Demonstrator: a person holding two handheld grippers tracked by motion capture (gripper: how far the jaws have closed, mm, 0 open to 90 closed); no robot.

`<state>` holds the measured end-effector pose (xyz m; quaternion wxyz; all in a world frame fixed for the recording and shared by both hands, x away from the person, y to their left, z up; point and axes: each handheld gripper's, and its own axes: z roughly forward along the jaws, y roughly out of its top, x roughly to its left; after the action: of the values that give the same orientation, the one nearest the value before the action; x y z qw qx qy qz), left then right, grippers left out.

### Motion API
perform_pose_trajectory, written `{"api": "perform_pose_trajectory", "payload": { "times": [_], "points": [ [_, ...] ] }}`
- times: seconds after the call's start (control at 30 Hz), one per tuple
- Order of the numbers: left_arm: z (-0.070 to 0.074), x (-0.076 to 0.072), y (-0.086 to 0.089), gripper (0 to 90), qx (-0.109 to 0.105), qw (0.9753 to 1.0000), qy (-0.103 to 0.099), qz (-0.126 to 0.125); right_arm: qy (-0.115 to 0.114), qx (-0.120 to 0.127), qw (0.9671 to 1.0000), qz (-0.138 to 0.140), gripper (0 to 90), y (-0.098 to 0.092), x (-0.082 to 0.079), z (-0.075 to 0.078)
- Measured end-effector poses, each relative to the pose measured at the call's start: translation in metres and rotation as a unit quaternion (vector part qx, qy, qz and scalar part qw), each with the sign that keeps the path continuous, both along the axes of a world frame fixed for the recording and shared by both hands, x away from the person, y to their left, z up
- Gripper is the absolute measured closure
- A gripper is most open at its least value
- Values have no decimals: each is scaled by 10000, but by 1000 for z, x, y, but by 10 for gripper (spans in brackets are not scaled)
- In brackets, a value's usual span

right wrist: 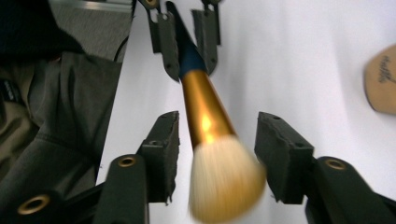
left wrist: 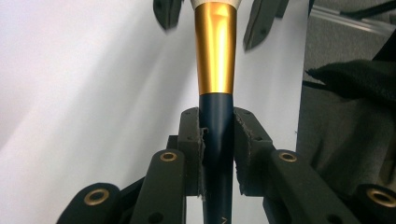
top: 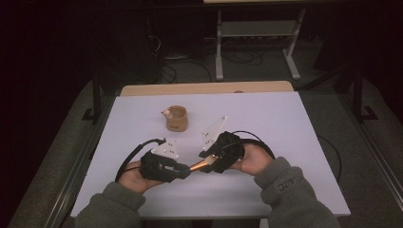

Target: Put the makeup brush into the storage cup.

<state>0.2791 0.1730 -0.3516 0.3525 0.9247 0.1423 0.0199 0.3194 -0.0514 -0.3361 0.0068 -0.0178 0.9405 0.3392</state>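
A makeup brush point(top: 197, 166) with a dark blue handle, gold ferrule point(left wrist: 215, 56) and cream bristles point(right wrist: 224, 182) is held level just above the white table point(top: 266, 123). My left gripper point(top: 177, 170) is shut on the blue handle point(left wrist: 217, 140). My right gripper point(top: 208, 164) faces it and stands open, its jaws on either side of the ferrule and bristles without touching. In the right gripper view the bristle head sits between my own open right gripper point(right wrist: 222, 140), and the left gripper point(right wrist: 187, 39) clamps the handle farther off.
A tan wooden cup point(top: 176, 118) stands upright toward the back of the table, beyond both grippers; its edge shows as a tan cup point(right wrist: 383, 84) at the right. Olive sleeves point(top: 285, 190) come in at the front edge. A metal frame point(top: 256, 33) stands behind the table.
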Motion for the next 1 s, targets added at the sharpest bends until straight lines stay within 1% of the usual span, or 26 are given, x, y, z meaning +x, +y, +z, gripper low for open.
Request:
{"api": "perform_pose_trajectory", "payload": {
  "times": [0.03,0.07,0.1,0.17,0.2,0.23,0.27,0.3,0.33,0.37,0.4,0.43,0.47,0.5,0.53,0.57,0.6,0.63,0.7,0.73,0.77,0.8,0.83,0.87,0.93,1.0],
  "points": [
    [1,0,2,749,-1,10000,-34,2,15,68,10000,-34,477,-3,1,0],
    [1,1,3,749,-40,10000,-28,12,89,126,9997,-180,457,-7,2,-1],
    [2,1,4,749,-96,9999,-32,38,98,164,9995,-236,449,-9,2,-1],
    [2,0,5,749,-130,9999,-37,51,131,198,9993,-291,440,-10,2,-2],
    [2,0,7,749,-205,9998,5,76,234,340,9982,-439,437,-14,4,-4],
    [1,0,7,749,-286,9996,0,72,246,419,9978,-441,442,-15,5,-5],
    [1,0,7,749,-286,9996,0,72,246,419,9978,-441,442,-15,5,-5],
    [1,0,7,749,-306,9995,3,64,328,509,9971,-456,462,-16,6,-6],
    [0,0,7,749,-334,9994,37,75,404,529,9967,-457,489,-16,5,-6],
    [-1,0,6,749,-368,9993,40,70,354,523,9970,-446,490,-15,5,-7],
    [-1,0,6,748,-362,9993,30,77,420,552,9967,-412,546,-14,5,-7],
    [-2,0,6,748,-251,9997,15,49,507,571,9962,-407,592,-14,4,-5],
    [-3,0,5,748,-260,9996,52,78,505,637,9961,-347,637,-15,5,-4],
    [-3,0,5,748,-260,9996,52,78,505,637,9961,-347,637,-15,5,-4],
    [-4,0,5,748,-276,9996,48,42,577,728,9954,-245,666,-16,6,-1],
    [-4,1,5,747,-273,9996,41,34,620,750,9950,-233,669,-15,6,0],
    [-5,1,3,747,-257,9997,44,30,620,750,9950,-233,669,-15,6,0],
    [-5,1,1,747,-213,9998,35,28,519,735,9958,-160,674,-13,6,4],
    [-6,1,1,747,-205,9998,44,23,488,711,9961,-162,676,-12,6,8],
    [-6,1,-1,747,-231,9997,51,29,488,795,9956,-105,680,-9,6,13],
    [-7,1,-3,746,-212,9998,46,35,496,812,9954,-113,682,-7,5,15],
    [-7,2,-3,746,-184,9998,46,21,449,803,9957,-94,683,-6,5,17],
    [-7,2,-3,746,-184,9998,46,21,449,803,9957,-94,683,-6,5,17],
    [-7,2,-4,747,-199,9998,70,45,443,832,9955,-85,684,-2,4,21],
    [-7,3,-5,747,-230,9997,66,48,429,865,9953,-84,685,-1,4,21],
    [-7,3,-5,747,-261,9996,76,85,434,1000,9939,-133,685,2,3,23]
  ]
}}
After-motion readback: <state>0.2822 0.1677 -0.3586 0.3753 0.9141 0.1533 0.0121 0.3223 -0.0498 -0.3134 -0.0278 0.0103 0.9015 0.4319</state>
